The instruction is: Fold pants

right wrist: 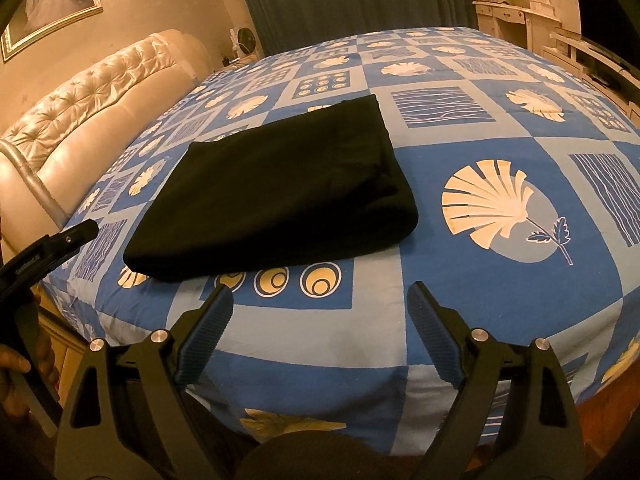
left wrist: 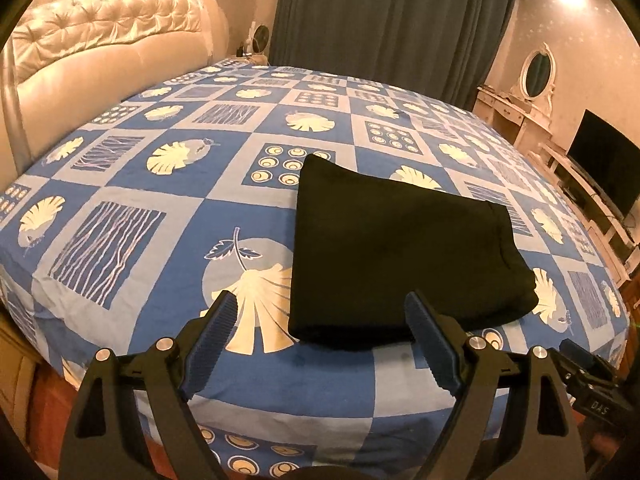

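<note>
Pants (left wrist: 400, 252) folded near bed edge (left wrist: 320, 416), claws clear.

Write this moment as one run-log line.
black pants: folded, flat on bedspread | left gripper: open, empty | right gripper: open, empty

left gripper (left wrist: 320, 320): spread, empty | right gripper (right wrist: 320, 312): spread, empty

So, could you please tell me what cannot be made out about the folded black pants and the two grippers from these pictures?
- Folded black pants: both wrist views show plain dark cloth; waistband, hems and layer count are lost.
- Underside of the pants: hidden against the blue patterned bedsheet.
- Left gripper: open; its handle is cut off by the bottom edge.
- Right gripper: open; the hand holding it is out of frame.
</note>
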### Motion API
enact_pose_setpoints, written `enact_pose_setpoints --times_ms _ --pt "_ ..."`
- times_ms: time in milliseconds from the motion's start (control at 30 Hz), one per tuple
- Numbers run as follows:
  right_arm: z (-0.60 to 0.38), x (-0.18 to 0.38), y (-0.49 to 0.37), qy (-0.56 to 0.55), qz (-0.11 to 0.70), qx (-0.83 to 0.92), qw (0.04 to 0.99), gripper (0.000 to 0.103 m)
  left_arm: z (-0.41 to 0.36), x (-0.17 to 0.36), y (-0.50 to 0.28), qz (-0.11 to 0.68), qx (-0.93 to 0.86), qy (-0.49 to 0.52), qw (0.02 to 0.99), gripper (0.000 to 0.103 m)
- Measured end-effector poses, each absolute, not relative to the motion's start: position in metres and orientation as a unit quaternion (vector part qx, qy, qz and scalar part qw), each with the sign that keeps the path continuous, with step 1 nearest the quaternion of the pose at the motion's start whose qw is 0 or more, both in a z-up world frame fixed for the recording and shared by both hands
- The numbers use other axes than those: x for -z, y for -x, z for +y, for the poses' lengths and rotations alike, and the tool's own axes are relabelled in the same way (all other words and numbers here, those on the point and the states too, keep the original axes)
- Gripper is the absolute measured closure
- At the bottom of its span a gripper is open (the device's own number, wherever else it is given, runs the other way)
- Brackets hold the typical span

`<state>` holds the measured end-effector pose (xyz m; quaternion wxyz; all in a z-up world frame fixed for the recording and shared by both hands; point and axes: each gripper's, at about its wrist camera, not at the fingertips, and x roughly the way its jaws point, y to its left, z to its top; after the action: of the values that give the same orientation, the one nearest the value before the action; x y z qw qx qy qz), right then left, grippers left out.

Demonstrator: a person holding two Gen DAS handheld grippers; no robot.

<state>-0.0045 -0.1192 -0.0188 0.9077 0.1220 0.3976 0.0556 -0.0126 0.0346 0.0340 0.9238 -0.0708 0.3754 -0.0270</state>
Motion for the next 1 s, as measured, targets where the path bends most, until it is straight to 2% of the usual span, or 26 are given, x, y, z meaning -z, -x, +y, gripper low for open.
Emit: enact_pose_setpoints --times_ms 567,1000 --pt "-0.111 0.020 0.006 -0.122 0.401 -0.065 0.905 0.014 0.029 -0.039 0.014 0.365 -0.005 0.045 0.930 0.018" --pt "-0.109 0.022 0.009 -0.128 0.403 -0.064 0.904 0.014 0.015 -0.054 0.025 0.312 0.000 0.019 0.950 0.016"
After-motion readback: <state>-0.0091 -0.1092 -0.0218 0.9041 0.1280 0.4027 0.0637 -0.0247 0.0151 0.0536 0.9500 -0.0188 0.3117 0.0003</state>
